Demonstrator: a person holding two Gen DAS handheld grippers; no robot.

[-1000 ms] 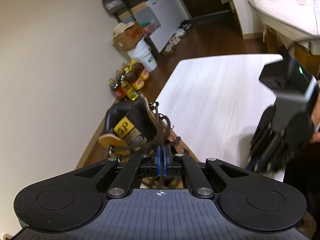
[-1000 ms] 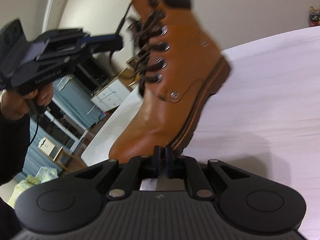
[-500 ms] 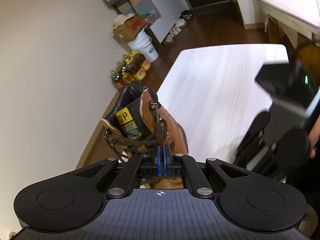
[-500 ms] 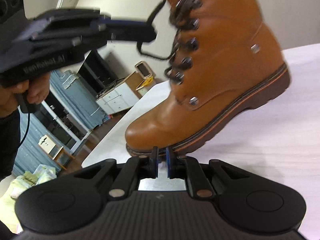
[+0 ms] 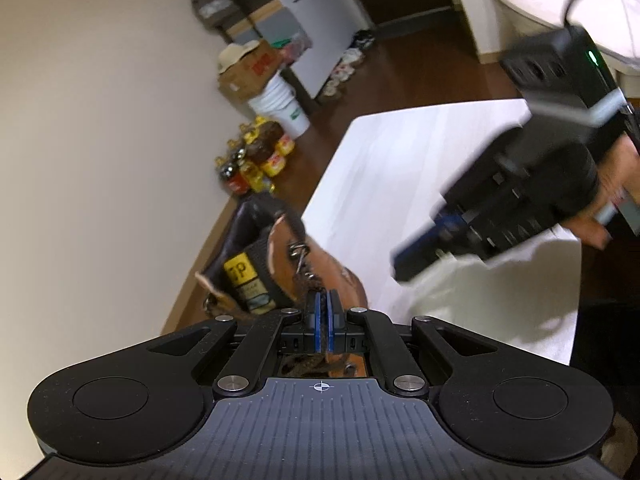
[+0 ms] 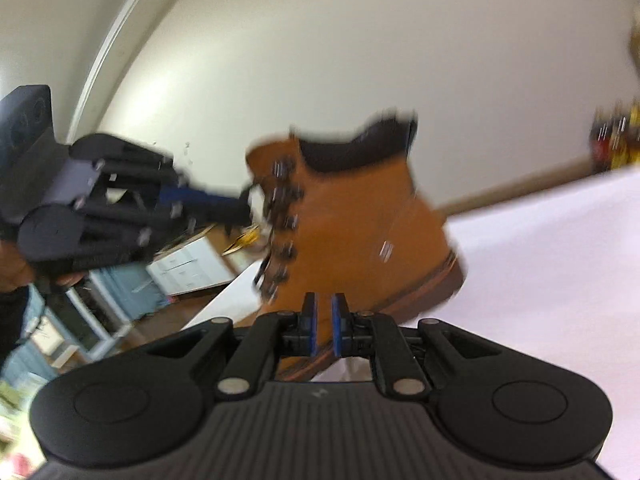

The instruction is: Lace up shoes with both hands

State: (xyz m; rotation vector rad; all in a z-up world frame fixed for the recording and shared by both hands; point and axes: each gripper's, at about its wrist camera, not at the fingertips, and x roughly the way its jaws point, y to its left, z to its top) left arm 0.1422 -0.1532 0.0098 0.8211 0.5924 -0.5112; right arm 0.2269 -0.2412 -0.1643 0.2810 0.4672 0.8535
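You're mid-lacing on the boot (image 6: 360,224), which sits near the left edge of the table (image 5: 420,168), heel on the top and collar up, though motion blur leaves its tilt unclear. Your left gripper (image 6: 240,210) is at the upper eyelets; in its own view the pads are pressed together, and it looks like the lace (image 5: 304,268) is pinched there, but blur at the tips keeps me from being sure. Your right gripper (image 6: 323,322) carries nothing, its jaws a narrow gap apart, hanging just off the boot's side.

Next call, as I read it: bring that right gripper up to the eyelet row, take the free lace end or steady the boot, and let the left draw the lace taut across. You'll need the boot planted first, since a pull on the lace tips it.

Against half a second back: the boot has dropped from a raised, toe-down tilt to something closer to upright, and it reads smaller in the right view, so you've backed off. The left gripper has closed in from high and wide to right against the eyelets. In the left view your right gripper has swung nearer and now points at the boot.
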